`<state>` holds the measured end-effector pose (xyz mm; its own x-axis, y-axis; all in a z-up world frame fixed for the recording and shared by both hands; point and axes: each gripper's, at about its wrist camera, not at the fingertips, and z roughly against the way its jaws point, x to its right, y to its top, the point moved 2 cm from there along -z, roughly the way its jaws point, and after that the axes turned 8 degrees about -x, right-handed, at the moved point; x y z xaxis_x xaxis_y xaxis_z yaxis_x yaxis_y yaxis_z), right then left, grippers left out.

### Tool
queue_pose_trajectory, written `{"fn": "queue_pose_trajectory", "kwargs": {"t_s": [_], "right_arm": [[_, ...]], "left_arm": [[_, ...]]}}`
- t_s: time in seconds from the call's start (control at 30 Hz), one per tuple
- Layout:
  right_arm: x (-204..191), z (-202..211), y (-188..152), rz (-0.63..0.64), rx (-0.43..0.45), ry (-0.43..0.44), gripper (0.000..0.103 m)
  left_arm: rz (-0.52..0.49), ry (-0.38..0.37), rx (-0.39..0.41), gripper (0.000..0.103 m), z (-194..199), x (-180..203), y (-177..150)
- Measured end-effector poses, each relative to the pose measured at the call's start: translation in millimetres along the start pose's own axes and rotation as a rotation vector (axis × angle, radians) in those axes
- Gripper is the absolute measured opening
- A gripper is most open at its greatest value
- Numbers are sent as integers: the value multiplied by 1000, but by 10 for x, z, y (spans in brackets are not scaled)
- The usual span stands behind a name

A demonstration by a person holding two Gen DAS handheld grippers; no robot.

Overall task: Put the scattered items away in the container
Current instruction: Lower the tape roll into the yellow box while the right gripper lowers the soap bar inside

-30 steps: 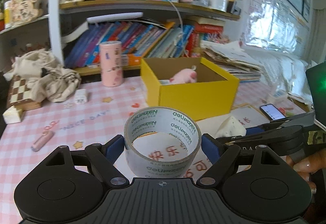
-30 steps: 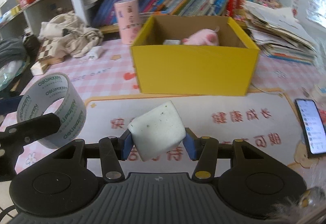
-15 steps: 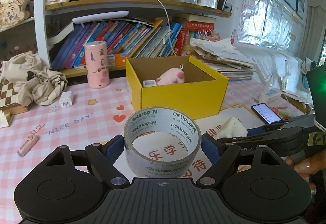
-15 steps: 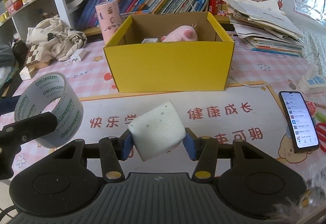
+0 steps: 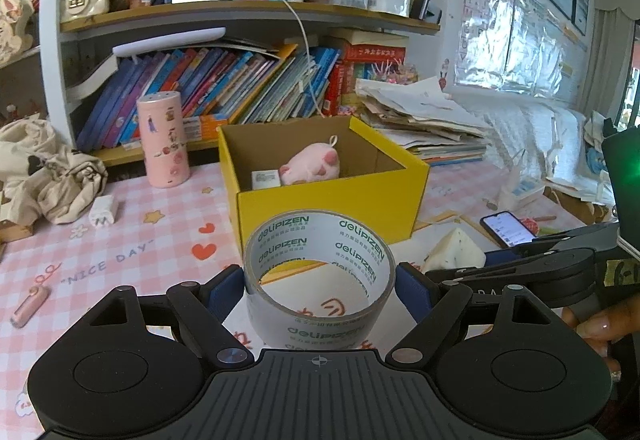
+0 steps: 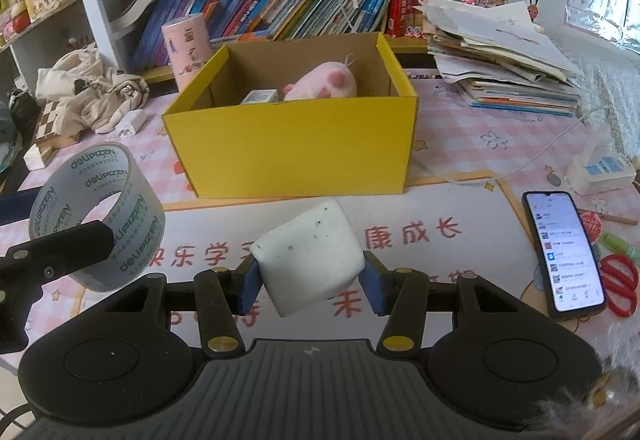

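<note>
both tongs loaded; yellow box [image 6: 296, 151] rim just ahead

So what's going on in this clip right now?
A person is tidying a desk with two handheld grippers. The left gripper is shut on a roll of tape, the right gripper on a white sponge block, both held above the mat in front of the yellow box. A pink plush and a small carton already lie inside.

Phone [image 6: 564, 250] lies on mat [image 6: 460, 240]; red scissors [image 6: 620, 284] beside it.
</note>
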<state>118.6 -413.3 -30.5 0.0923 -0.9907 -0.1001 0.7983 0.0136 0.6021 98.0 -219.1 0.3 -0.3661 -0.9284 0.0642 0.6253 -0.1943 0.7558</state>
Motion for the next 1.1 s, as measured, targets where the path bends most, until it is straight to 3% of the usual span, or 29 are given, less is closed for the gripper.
{"fn": "queue_pose_trajectory", "kwargs": {"t_s": [0.37, 0.73, 1.1], "right_arm": [[254, -69, 179, 26, 18, -5, 49], [370, 23, 639, 73, 187, 48, 49], [493, -166, 1107, 104, 229, 91, 49]], "left_arm": [[4, -6, 4, 84, -249, 156, 184], [-34, 36, 89, 84, -357, 280, 546], [-7, 96, 98, 84, -576, 168, 870]]}}
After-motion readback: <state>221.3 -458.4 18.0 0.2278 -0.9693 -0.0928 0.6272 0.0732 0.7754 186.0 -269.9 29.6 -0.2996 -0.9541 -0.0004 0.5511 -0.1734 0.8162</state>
